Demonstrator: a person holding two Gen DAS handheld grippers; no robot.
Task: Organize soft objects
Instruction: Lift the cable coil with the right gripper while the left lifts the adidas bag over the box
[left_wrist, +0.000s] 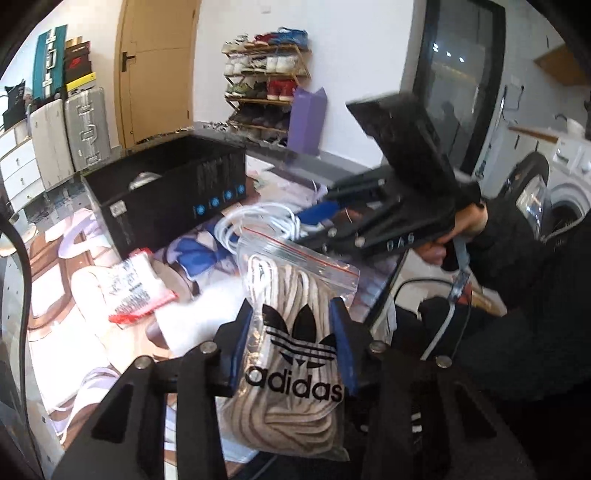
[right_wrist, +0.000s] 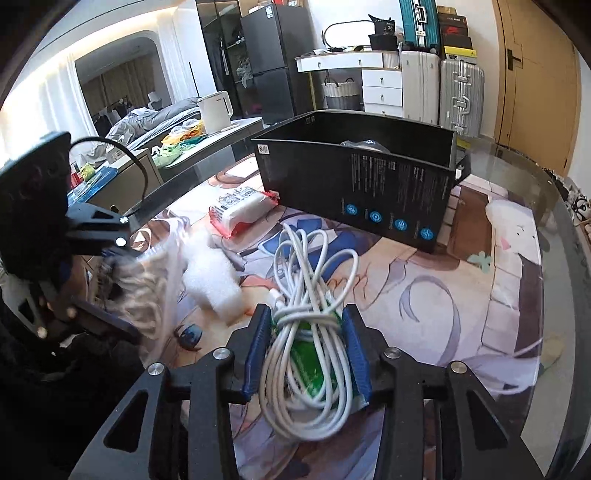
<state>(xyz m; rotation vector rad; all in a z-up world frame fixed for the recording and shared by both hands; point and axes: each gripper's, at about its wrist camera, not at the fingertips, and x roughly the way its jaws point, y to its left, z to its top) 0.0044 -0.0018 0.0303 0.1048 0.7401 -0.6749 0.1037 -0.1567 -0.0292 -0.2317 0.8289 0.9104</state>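
In the left wrist view my left gripper (left_wrist: 295, 332) is shut on a clear zip bag (left_wrist: 295, 295) with a black adidas logo, stuffed with beige cord. The blue pads press on its sides and it is held upright. My right gripper (right_wrist: 306, 332) is shut on a coiled white cable bundle (right_wrist: 314, 266) wrapped around a green packet (right_wrist: 310, 369), low over the table. Each gripper shows in the other's view: the right gripper (left_wrist: 325, 221) sits behind the bag with a hand on its handle, and the left gripper (right_wrist: 107, 258) holds the blurred bag at the left.
An open black box (right_wrist: 369, 177) stands on the glass-topped table (right_wrist: 517, 295) beyond both grippers. A red and white packet (right_wrist: 240, 206) and a white fluffy lump (right_wrist: 214, 284) lie in front of it. Suitcases, drawers and a shoe rack (left_wrist: 266, 81) stand behind.
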